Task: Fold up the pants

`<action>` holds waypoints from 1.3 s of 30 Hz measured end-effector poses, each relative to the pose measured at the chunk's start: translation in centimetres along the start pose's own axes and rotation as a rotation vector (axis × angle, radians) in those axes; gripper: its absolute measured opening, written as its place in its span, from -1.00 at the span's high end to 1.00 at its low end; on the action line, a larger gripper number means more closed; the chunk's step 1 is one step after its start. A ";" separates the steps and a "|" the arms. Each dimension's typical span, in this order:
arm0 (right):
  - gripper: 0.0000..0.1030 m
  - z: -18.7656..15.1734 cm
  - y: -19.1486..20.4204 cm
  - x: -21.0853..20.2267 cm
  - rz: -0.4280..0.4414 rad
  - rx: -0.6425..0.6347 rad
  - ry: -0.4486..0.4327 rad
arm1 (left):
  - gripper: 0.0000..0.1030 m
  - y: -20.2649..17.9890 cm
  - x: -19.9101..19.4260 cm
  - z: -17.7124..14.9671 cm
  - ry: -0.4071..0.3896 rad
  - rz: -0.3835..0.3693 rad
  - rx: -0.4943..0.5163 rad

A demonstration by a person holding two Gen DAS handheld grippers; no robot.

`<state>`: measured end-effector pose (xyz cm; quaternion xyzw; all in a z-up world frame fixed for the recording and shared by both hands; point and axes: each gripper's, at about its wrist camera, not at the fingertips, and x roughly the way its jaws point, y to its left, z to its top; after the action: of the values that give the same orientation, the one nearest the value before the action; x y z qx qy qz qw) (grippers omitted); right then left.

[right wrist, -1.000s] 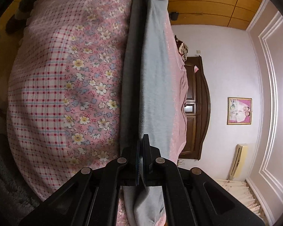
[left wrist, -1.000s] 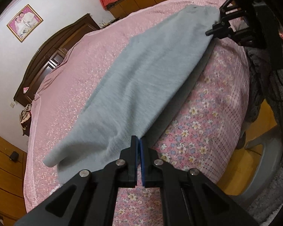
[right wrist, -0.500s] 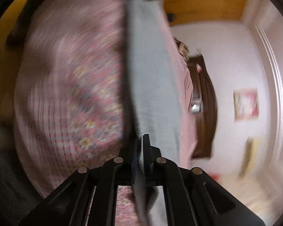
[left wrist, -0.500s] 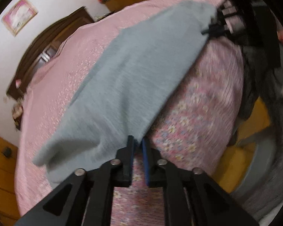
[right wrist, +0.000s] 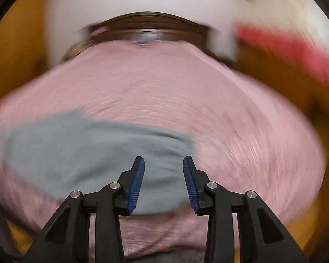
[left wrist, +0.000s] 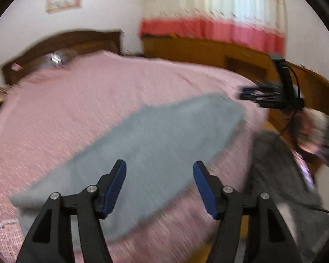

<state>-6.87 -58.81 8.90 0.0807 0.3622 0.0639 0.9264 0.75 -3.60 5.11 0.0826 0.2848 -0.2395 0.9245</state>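
A bed (left wrist: 81,100) with a pink spread fills most of both views, its dark wooden headboard (left wrist: 61,41) at the upper left of the left wrist view and top centre of the right wrist view. Both pictures are smeared by motion.

The pants (left wrist: 142,153) lie flat on the spread as one long, plain grey strip, apparently doubled leg over leg, though the blur hides the layers. In the left wrist view their long axis runs from the lower left of the frame to the right of centre, the far end the broader one. In the right wrist view the pants (right wrist: 81,153) stretch from the left edge to the bottom centre.

The left tool (left wrist: 159,186) is spread wide, gripping nothing, at the bottom centre over the cloth. The right tool (right wrist: 163,182) is likewise parted and empty above the pants' near end; it also shows at the right of the left wrist view.
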 end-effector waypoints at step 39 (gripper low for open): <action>0.58 -5.3 -8.0 5.3 0.307 0.421 0.144 | -0.45 1.3 6.6 -6.7 0.062 0.114 -0.087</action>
<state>-6.14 -65.20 0.02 0.3206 0.4160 0.1325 0.8406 2.86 -3.14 -4.09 0.0659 0.3185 -0.1714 0.9300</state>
